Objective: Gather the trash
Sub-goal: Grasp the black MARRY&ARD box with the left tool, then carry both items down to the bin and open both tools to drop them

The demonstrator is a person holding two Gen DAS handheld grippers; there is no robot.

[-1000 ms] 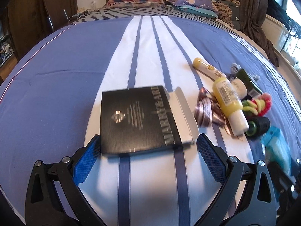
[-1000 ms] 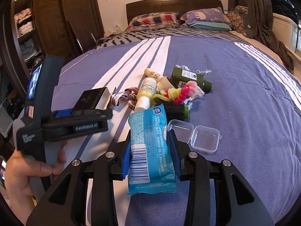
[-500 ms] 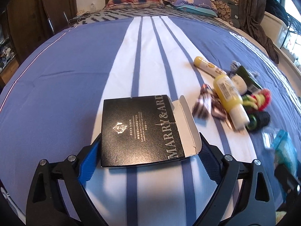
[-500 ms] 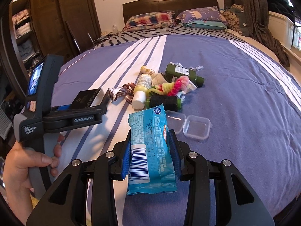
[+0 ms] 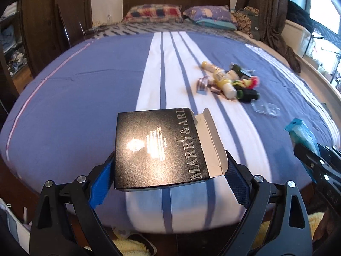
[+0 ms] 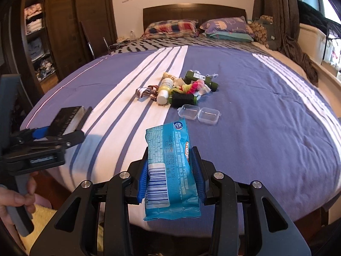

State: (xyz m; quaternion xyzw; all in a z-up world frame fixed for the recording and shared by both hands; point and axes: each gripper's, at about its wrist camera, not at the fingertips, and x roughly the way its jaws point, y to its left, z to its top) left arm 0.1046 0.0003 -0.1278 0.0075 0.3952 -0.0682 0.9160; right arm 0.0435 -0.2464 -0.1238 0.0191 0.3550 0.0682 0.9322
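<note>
Two items are in my grip above the near edge of the bed (image 5: 64,89). My left gripper (image 5: 168,181), jaws wide, clamps the black box (image 5: 157,147) by its sides. My right gripper (image 6: 171,179), jaws narrow, pinches the blue packet (image 6: 170,170) upright.

Daylight enters from a window (image 5: 319,10) at the upper right of both views, leaving the wardrobe (image 6: 55,32) side at left dim. Glare blooms white on the glossy black box (image 5: 157,147) at centre of the left wrist view. Fisheye distortion bows the bed (image 6: 255,111) into a dome and darkens the corners. Motion blur softens the clutter pile (image 5: 230,81) and the lower frame edges.
</note>
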